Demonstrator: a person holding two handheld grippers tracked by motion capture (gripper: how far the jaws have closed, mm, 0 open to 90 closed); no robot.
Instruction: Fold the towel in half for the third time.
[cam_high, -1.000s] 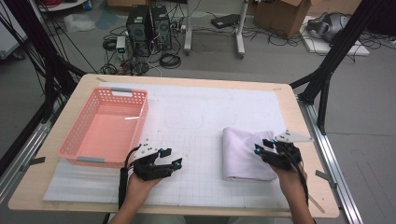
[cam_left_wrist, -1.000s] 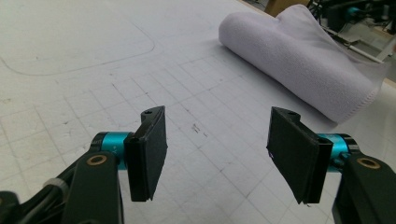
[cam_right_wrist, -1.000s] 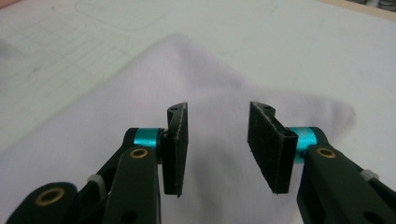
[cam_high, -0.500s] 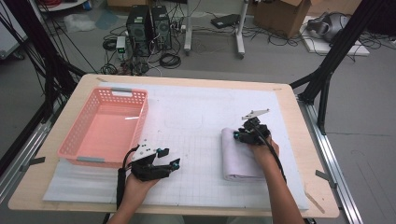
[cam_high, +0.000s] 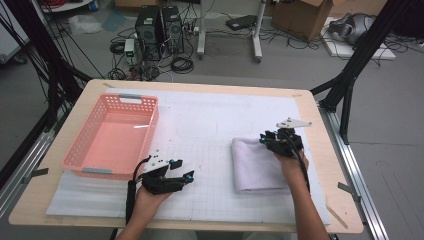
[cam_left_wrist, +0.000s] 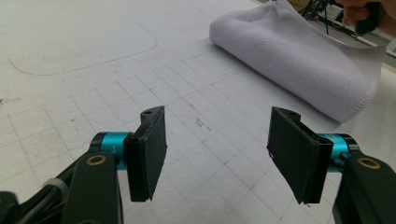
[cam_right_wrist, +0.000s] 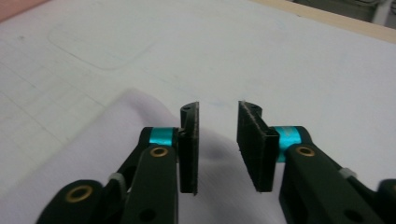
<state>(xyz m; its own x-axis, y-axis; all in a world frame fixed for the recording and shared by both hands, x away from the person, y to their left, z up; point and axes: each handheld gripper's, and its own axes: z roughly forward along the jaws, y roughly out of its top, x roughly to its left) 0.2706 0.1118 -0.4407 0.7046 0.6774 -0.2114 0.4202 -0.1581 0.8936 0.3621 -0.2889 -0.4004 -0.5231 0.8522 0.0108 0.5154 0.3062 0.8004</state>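
Note:
A folded white towel (cam_high: 255, 170) lies on the white grid mat, right of centre. My right gripper (cam_high: 266, 138) hovers over the towel's far right corner; in the right gripper view its jaws (cam_right_wrist: 217, 149) stand a narrow gap apart above the towel (cam_right_wrist: 88, 158), holding nothing. My left gripper (cam_high: 184, 170) rests near the mat's front, left of the towel and pointing toward it. In the left gripper view it (cam_left_wrist: 212, 158) is wide open and empty, with the towel (cam_left_wrist: 299, 60) lying ahead at the upper right.
A pink plastic basket (cam_high: 152, 131) sits empty at the left of the table, just behind my left hand. The white mat (cam_high: 210, 115) covers most of the wooden tabletop. Computers, cables and boxes lie on the floor beyond the far edge.
My right gripper has moved from the towel's near right side up to its far edge. The left gripper has barely shifted. The towel has stayed in place.

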